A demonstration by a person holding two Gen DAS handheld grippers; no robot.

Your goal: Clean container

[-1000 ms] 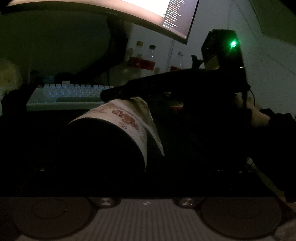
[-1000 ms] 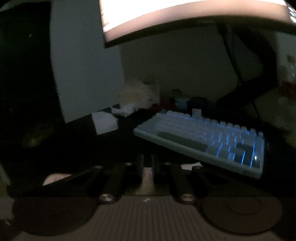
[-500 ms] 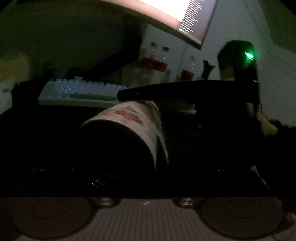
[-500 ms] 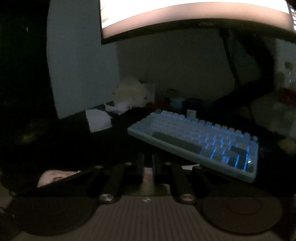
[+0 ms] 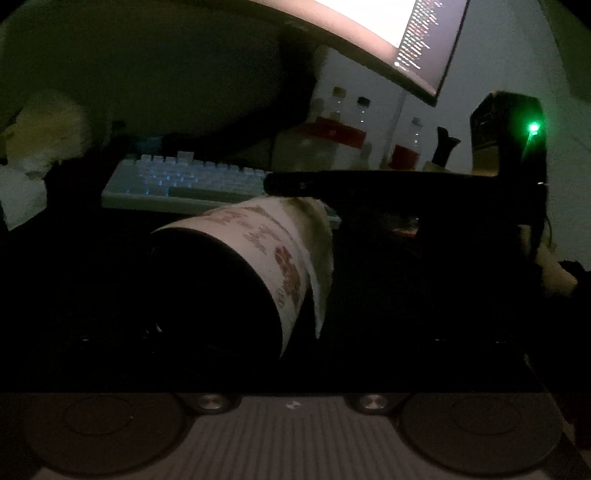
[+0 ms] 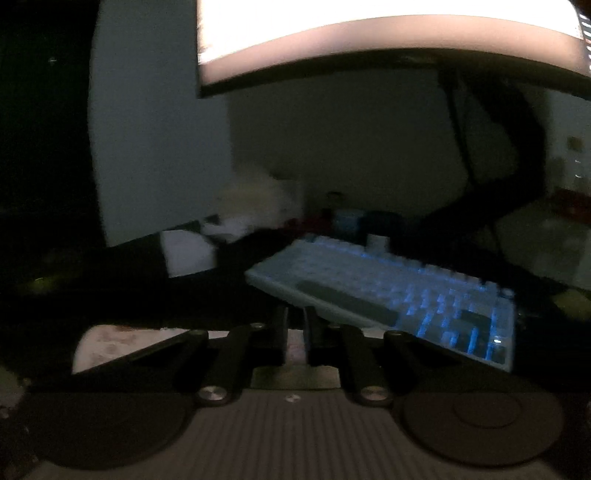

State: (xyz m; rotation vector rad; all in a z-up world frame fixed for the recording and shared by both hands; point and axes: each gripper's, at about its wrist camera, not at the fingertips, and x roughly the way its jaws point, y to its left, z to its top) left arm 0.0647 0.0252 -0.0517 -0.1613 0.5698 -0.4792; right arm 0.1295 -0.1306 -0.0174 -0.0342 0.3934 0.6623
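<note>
In the left wrist view a white paper cup with red print (image 5: pixel 273 254) lies tilted, its dark base toward the camera, close in front of my left gripper; the fingers are lost in the dark, so the grip is unclear. The right gripper (image 5: pixel 288 184) reaches in from the right and presses a pale cloth (image 5: pixel 321 236) on the cup's far end. In the right wrist view my right gripper (image 6: pixel 294 332) has its fingers (image 6: pixel 279 332) nearly together on the pale cloth (image 6: pixel 293 347). The cup (image 6: pixel 110 341) shows at the lower left.
A lit keyboard (image 5: pixel 184 181) (image 6: pixel 388 291) lies behind the cup. A bright monitor (image 6: pixel 369 33) hangs above. Bottles with red labels (image 5: pixel 336 129) stand at the back. Crumpled tissue (image 5: pixel 40 140) (image 6: pixel 251 206) and a white paper (image 6: pixel 188 251) lie at the left.
The cup and cloth have shifted right and nearer in the left wrist view. The right gripper stays on the cup's far end; its view swings slightly, with the keyboard sliding.
</note>
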